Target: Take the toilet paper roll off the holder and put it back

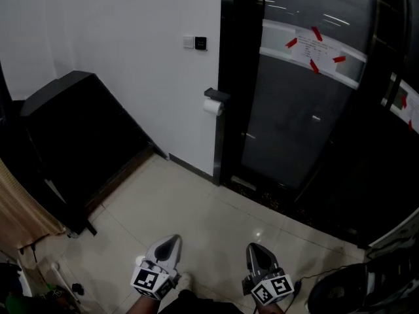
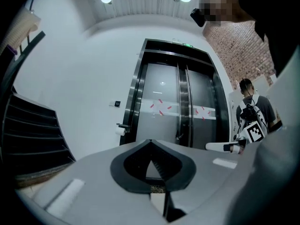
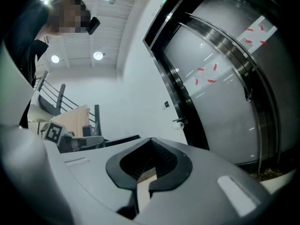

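step: approach | white toilet paper roll on black wall holder, well ahead | left tool, right tool closed, empty | next: get near, open one tool

Head view looks steeply down; both gripper views face the same distant door.
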A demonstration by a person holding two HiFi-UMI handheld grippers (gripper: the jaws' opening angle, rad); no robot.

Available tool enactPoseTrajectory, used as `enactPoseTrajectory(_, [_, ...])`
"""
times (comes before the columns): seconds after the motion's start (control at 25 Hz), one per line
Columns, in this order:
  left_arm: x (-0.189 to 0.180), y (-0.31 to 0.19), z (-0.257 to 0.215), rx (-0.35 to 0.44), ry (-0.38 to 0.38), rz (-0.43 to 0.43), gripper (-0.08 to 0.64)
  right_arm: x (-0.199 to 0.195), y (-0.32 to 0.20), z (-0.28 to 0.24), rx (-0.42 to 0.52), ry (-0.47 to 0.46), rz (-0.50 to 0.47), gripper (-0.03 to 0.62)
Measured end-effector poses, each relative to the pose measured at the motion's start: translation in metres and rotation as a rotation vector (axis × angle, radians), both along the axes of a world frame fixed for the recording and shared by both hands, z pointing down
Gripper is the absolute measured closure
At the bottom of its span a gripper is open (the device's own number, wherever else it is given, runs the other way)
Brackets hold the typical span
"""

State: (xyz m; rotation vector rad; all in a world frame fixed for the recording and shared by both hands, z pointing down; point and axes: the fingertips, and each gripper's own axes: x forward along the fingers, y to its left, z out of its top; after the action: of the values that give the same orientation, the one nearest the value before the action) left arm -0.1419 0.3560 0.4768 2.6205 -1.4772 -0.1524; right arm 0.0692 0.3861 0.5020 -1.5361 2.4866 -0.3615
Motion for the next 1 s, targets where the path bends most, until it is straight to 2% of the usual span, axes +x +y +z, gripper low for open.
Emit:
enactPoseTrajectory(0.28, [-0.027,-0.077,-0.009,0.015,0.049,0.032,0.558,-0.026,-0.06,-0.005,0.006,0.047,0.033,0.578])
enactPoseTrajectory(0.4, [-0.034,-0.1,-0.006,0.001,0.072,0.083,0.56,-0.039,-0.085,-0.013,0.019,0.059,0.047,0.578])
enactPoseTrajectory(0.68, [-0.05,-0.146,-0.013,0.018,0.071,0.151,0.56,-0.066,-0.128,-0.014,0.018,0.062,0.082,0.578])
enactPoseTrajectory(0.84, [-0.067,-0.17,-0.001,0.008,0.066,0.126,0.56,-0.084,-0.141,-0.014,0.007,0.081,0.065,0.578])
enactPoseTrajectory(1.0, [-0.068,-0.187,0.011,-0.036,0.074,0.104,0.56,-0.077,-0.156,-0.015,0.006,0.084,0.075,0.578])
